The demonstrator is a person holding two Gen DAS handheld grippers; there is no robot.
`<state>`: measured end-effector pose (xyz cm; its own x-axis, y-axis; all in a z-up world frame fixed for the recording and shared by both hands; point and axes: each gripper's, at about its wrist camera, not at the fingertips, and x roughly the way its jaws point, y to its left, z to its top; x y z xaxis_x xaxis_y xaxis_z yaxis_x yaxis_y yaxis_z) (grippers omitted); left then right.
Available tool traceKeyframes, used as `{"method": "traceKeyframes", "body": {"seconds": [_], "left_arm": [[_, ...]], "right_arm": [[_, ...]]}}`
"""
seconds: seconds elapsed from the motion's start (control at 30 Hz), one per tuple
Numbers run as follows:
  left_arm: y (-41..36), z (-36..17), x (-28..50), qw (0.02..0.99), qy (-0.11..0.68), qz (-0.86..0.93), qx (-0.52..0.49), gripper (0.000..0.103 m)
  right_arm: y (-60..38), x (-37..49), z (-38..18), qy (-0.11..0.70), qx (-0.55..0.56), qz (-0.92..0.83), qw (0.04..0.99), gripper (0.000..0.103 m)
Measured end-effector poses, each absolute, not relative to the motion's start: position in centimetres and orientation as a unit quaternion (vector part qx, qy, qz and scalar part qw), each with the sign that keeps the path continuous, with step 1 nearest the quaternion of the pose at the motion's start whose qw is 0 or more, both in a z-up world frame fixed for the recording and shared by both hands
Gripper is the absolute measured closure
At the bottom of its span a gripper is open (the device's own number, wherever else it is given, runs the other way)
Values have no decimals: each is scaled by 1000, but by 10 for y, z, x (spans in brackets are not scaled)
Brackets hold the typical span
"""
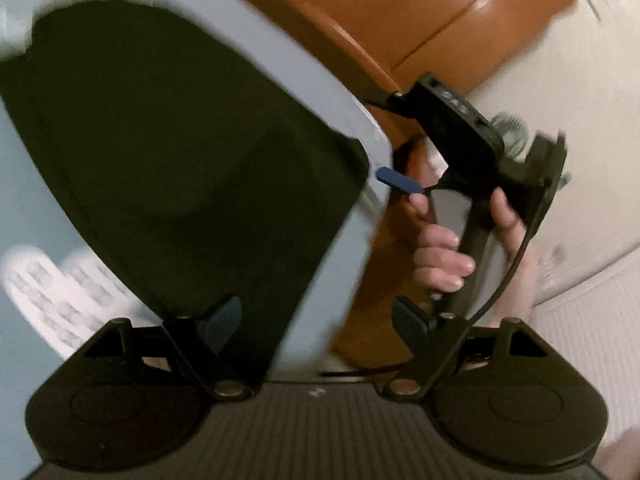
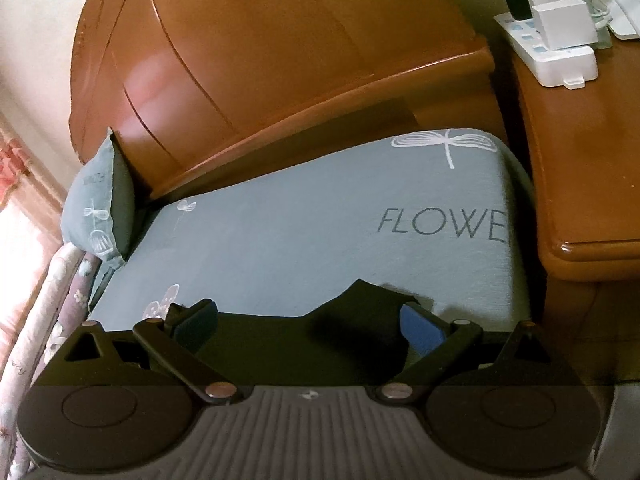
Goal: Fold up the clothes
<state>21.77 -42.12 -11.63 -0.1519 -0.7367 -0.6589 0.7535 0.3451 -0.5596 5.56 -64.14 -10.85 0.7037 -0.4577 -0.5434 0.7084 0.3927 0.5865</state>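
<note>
Left wrist view: the left gripper (image 1: pixel 318 322) sits at the bottom of the frame with its jaws spread wide and nothing pressed between the pads. A dark garment (image 1: pixel 180 152) fills the left and centre of the picture, lying on a pale blue bedsheet (image 1: pixel 24 184); its lower edge runs down between the two fingers, nearer the left one. At the right centre a person's hand (image 1: pixel 444 256) grips the handle of the right gripper (image 1: pixel 400 178), seen from the side; whether its jaws are spread or closed cannot be told from here. A brown wooden headboard (image 1: pixel 400 12) crosses the top of the frame. The picture is blurred.

Right wrist view: the right gripper's (image 2: pixel 310 326) jaws stand apart at the bottom of the frame. The dark garment's (image 2: pixel 352 312) edge lies between them, and the pads do not clamp it. Beyond it the bedsheet (image 2: pixel 300 232) carries the printed word FLOWE. A pillow (image 2: pixel 96 208) leans at the left against the headboard (image 2: pixel 260 60). At the upper right a white power strip (image 2: pixel 552 52) sits on a wooden nightstand (image 2: pixel 588 168).
</note>
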Motion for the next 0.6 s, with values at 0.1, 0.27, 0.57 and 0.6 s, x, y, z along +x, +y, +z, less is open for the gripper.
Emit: {"method": "traceKeyframes", "body": {"seconds": [0.1, 0.27, 0.57, 0.6], "left_arm": [[-405, -84, 201, 703, 419, -572, 58, 20], [-366, -46, 171, 765, 339, -538, 96, 19], [-238, 8, 123, 900, 201, -368, 114, 7], [-229, 14, 114, 916, 177, -341, 112, 2]], "right_arm": [[-631, 64, -102, 153, 406, -347, 831, 3], [-584, 90, -81, 180, 330, -298, 877, 2], [-452, 116, -33, 218, 205, -193, 934, 0], [-435, 118, -29, 223, 194, -183, 938, 0]]}}
